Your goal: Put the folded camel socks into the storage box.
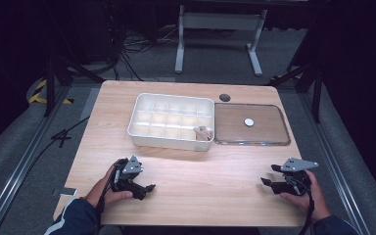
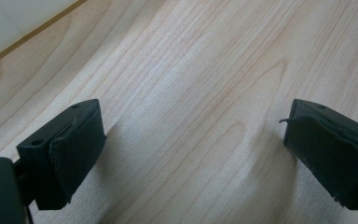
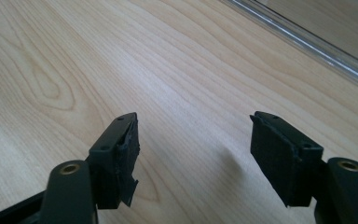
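Note:
My left gripper rests low over the near left part of the wooden table, held by a hand in a dark sleeve. Its jaws stand wide apart over bare wood in the left gripper view, with nothing between them. My right gripper hovers over the near right part of the table and points left. Its jaws are open too, and bare wood lies between them. A white compartment box sits at the middle back, with a small beige object in its near right compartment.
A clear flat lid lies to the right of the box, with a small white disc on it; its edge crosses the right gripper view. A dark round spot marks the table behind. A white box wall is at the left gripper view's corner.

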Tool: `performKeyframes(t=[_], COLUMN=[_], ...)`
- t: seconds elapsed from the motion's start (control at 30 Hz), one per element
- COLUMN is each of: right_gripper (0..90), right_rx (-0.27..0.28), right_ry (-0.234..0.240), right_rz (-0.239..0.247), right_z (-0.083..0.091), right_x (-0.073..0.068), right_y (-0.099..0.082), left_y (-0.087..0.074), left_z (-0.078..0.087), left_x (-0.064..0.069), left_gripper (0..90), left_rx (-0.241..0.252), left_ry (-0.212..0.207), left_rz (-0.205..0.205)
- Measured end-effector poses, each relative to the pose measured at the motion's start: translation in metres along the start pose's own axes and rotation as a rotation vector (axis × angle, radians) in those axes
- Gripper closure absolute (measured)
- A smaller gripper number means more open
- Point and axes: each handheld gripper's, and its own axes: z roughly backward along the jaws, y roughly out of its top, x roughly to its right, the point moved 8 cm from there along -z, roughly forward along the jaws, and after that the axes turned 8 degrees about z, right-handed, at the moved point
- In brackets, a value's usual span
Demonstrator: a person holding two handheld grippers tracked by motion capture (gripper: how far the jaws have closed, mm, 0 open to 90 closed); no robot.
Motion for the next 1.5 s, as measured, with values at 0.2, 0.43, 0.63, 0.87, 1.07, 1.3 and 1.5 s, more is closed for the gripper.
performKeyframes(t=[0.2,0.43,0.63,0.87,1.07,1.3,1.5], right_gripper=[31.5,28.4,27.1,26.4,26.1,25.8,25.8], right_rx=[0.027,0.05,0.047,0.046,0.044,0.041,0.041], right_ry=[0.004,-0.004,-0.005,-0.011,-0.013,-0.022,-0.024], right_rz=[-0.045,-0.076,-0.078,-0.079,-0.083,-0.093,-0.095], right_z=[0.001,0.0,0.0,-0.001,-0.001,-0.001,-0.001], right_x=[0.0,0.0,0.0,0.001,0.001,0.002,0.003], right_y=[-0.012,-0.018,-0.018,-0.018,-0.018,-0.018,-0.018], left_y=[0.0,0.0,0.0,0.0,0.001,0.002,0.002], left_z=[0.0,0.0,0.0,0.0,-0.002,-0.004,-0.004], left_x=[0.0,0.0,-0.001,0.0,0.0,0.0,0.001], left_gripper=[5.3,5.3,4.5,4.0,2.5,0.3,0.4], left_rx=[0.0,0.0,-0.003,-0.008,-0.011,-0.017,-0.016], left_ry=[0.0,0.0,0.001,0.004,0.002,-0.001,-0.001], left_rz=[0.0,0.0,-0.009,-0.008,-0.001,-0.009,-0.001])
